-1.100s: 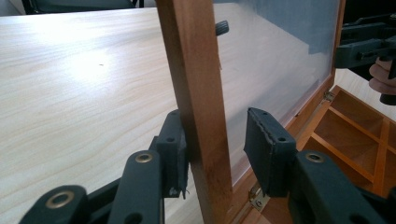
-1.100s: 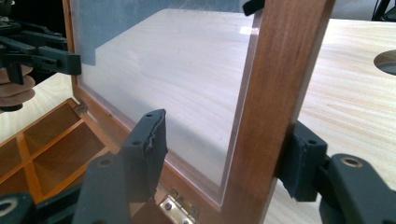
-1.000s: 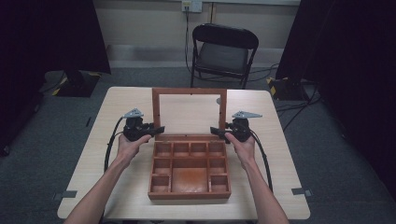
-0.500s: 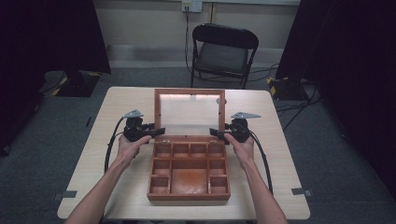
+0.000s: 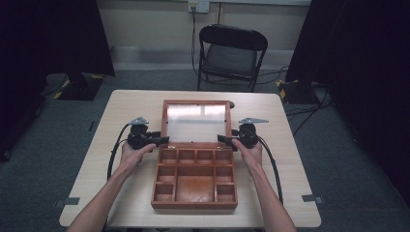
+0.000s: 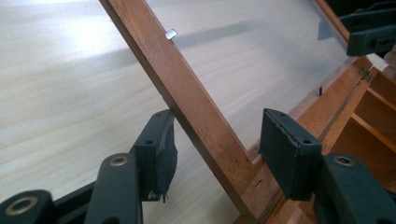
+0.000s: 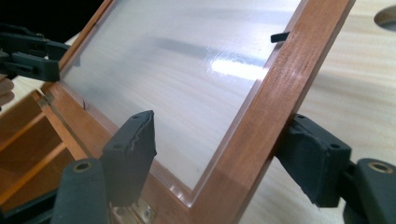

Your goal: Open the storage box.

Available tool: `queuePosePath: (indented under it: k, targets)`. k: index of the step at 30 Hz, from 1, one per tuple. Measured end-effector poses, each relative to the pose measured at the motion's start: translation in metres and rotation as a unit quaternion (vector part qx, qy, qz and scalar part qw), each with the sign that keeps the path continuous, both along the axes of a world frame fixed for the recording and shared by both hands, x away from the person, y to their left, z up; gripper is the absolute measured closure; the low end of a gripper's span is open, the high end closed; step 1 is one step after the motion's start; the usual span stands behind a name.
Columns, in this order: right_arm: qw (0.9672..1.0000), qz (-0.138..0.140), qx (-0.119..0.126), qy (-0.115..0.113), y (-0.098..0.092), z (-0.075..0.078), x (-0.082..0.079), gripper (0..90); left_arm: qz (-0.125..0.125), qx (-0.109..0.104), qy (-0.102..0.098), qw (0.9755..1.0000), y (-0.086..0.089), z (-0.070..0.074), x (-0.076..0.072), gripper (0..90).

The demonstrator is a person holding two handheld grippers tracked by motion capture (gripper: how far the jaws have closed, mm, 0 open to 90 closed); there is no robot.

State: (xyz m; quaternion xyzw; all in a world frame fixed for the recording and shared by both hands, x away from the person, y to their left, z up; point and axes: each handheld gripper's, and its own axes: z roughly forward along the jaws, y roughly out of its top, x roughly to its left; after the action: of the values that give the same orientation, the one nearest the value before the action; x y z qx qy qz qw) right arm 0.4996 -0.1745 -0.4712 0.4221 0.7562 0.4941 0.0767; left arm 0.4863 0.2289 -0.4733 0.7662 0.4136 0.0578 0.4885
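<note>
On the table (image 5: pixel 121 116), the box (image 5: pixel 195 176) lies before its raised lid (image 5: pixel 196 122); a chair (image 5: pixel 231 55) stands behind.

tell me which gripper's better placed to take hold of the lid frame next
Right, slightly: the right gripper has one jaw against the lid frame. The left gripper straddles its side with gaps both sides.

Wooden compartment box (image 5: pixel 194 180) lies open on the table, its lid (image 5: pixel 196 122) (clear-panelled) tilted back.

Black folding chair (image 5: pixel 231 54) beyond light wooden table (image 5: pixel 121 116), grey carpet (image 5: pixel 58 140)
</note>
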Motion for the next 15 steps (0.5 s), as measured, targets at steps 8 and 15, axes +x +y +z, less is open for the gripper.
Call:
queuePosePath:
  k: [8, 15]
  targets:
    - [1.0000, 0.000, -0.004, 0.007, 0.000, -0.001, 0.000, 27.6, 0.004, 0.002, 0.003, 1.0000, 0.001, -0.002, 0.001, 43.0]
    - [0.9978, -0.003, 0.018, 0.064, -0.006, -0.016, 0.004, 21.1, 0.002, 0.005, 0.001, 1.0000, -0.002, -0.002, 0.000, 41.2]
